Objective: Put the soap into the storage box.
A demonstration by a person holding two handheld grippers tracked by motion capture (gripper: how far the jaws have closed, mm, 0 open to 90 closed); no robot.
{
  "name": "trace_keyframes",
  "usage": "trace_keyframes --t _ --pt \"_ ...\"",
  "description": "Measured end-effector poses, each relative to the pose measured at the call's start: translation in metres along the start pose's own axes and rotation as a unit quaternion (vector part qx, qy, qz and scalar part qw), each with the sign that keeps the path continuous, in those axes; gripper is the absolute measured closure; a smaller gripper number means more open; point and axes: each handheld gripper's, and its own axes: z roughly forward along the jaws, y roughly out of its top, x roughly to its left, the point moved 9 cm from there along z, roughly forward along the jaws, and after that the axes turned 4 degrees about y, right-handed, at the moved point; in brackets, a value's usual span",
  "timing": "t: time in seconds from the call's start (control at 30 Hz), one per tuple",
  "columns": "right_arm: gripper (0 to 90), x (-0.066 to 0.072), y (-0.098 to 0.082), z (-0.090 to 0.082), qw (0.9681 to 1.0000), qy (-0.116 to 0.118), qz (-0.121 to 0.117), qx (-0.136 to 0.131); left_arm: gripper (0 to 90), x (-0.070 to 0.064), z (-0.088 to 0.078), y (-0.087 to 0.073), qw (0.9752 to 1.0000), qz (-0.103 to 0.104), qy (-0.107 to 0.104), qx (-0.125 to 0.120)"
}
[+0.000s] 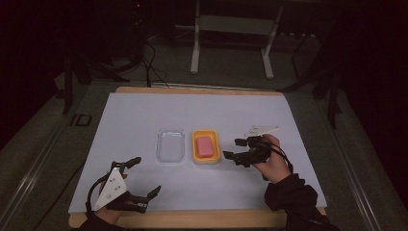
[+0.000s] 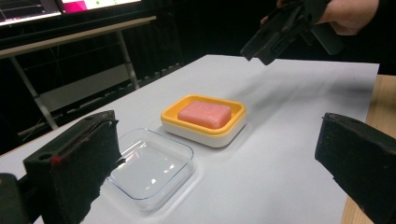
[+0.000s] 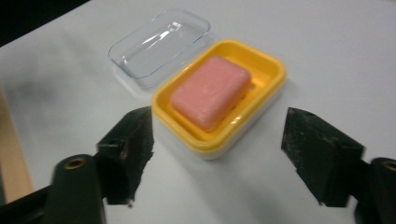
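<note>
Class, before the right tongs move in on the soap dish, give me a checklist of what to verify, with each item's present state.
1. Pink soap lies inside the yellow soap dish: ok.
2. Clear lid is off and lies beside the dish, to its left in the high view: ok.
3. Right tongs open, nothing between them: ok.
4. Right tongs lined up on the dish: ok, dish sits between the jaws in the right gripper view.
5. Left tongs away from the dish: ok.
6. Jaws wide enough for the dish: cannot tell.
</note>
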Motion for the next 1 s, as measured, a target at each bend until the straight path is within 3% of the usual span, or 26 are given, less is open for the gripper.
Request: trace_keyframes --t 0.27,0.37,0.53,0.77,0.9,1.0 --pt "24.8 -0.003 -0.017 -0.014 0.9999 -0.006 0.001 -0.016 0.6 0.000 0.001 -0.001 1.0000 0.003 0.001 0.004" --pt "19.8 -0.003 -0.026 -0.019 0.9996 -0.016 -0.010 -0.021 0.6 0.000 0.001 -0.001 1.0000 0.002 0.000 0.003" --pt "15.9 -0.001 -0.034 -0.029 0.9991 -0.018 -0.001 -0.038 0.6 0.000 0.001 -0.001 1.0000 0.002 0.001 0.003" --pt "15.9 -0.007 -0.050 -0.039 0.9980 -0.054 -0.009 -0.031 0.6 0.000 0.001 -0.001 1.0000 0.002 0.001 0.002" --pt "17.3 -0.015 -0.055 -0.049 0.9947 -0.090 -0.015 -0.046 0.6 0.000 0.001 -0.001 1.0000 0.002 0.000 0.002" --pt "17.3 -0.021 -0.060 -0.056 0.9932 -0.103 -0.003 -0.053 0.6 0.000 0.000 0.000 1.0000 0.003 -0.001 0.001"
